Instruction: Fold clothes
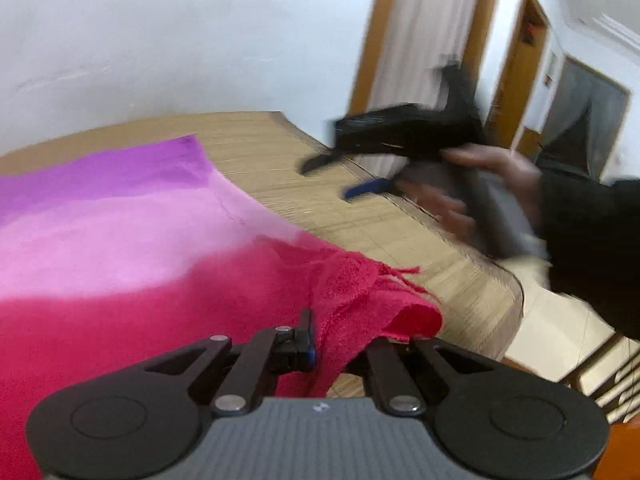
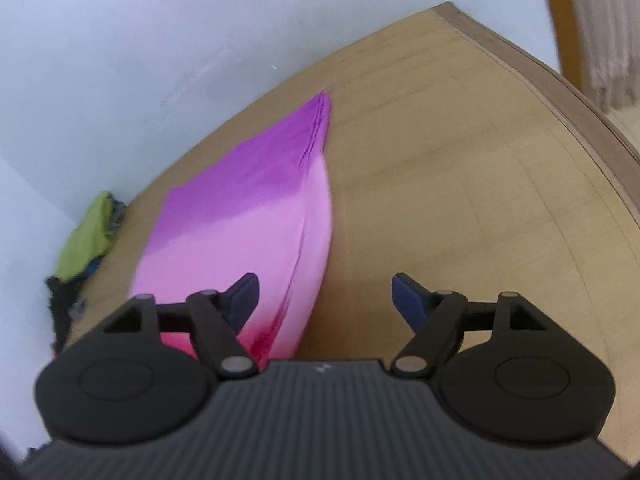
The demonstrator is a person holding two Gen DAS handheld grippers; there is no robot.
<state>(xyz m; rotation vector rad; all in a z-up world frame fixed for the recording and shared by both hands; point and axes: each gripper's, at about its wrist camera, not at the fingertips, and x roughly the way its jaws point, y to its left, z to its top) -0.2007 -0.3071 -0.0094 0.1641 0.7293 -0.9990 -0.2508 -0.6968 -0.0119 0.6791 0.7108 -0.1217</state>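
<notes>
One scarf (image 1: pixel 132 240) lies folded on the tan table (image 1: pixel 360 216), shading from purple at the far end through pale pink to deep red near the camera, with a short fringe on the red edge. The left gripper (image 1: pixel 320 344) is clamped on that red fringed corner, bunching it. Only the left wrist view shows a hand (image 1: pixel 472 196) holding the right gripper (image 1: pixel 348 176) off to the right over the table. The right wrist view alone shows the scarf's stacked layers, a green garment (image 2: pixel 88 236) far left by the wall, and the right gripper's fingers (image 2: pixel 408 300) spread wide, gripping nothing.
</notes>
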